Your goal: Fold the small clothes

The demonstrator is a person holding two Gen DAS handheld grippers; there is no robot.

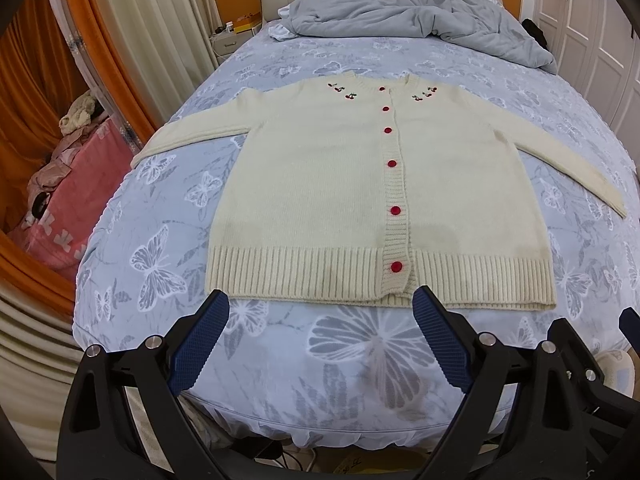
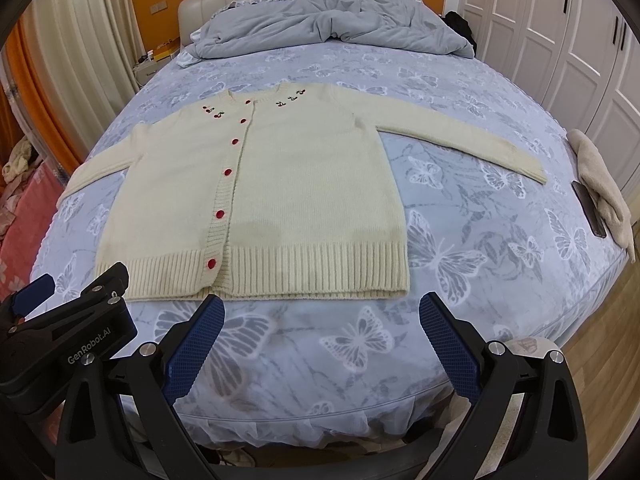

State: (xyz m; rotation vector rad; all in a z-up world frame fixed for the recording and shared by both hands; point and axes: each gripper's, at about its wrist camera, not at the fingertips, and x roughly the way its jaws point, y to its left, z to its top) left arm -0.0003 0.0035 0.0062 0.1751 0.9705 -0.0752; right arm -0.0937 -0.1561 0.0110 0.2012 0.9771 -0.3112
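A cream knit cardigan [image 1: 320,184] [image 2: 288,192] with red buttons and small cherry embroidery lies flat and buttoned on the bed, both sleeves spread out to the sides. My left gripper [image 1: 322,300] hovers open just short of the ribbed hem, near its middle and left half. My right gripper [image 2: 322,304] is open too, just before the hem's right half, holding nothing. The left gripper's black body [image 2: 80,320] shows at the lower left of the right wrist view.
The bed [image 2: 460,320] has a blue butterfly-print sheet. A crumpled grey duvet [image 1: 416,16] lies at the headboard. A beige cloth [image 2: 604,188] and a dark phone [image 2: 588,208] rest at the right edge. White wardrobe doors stand right; curtains and a pink pile left.
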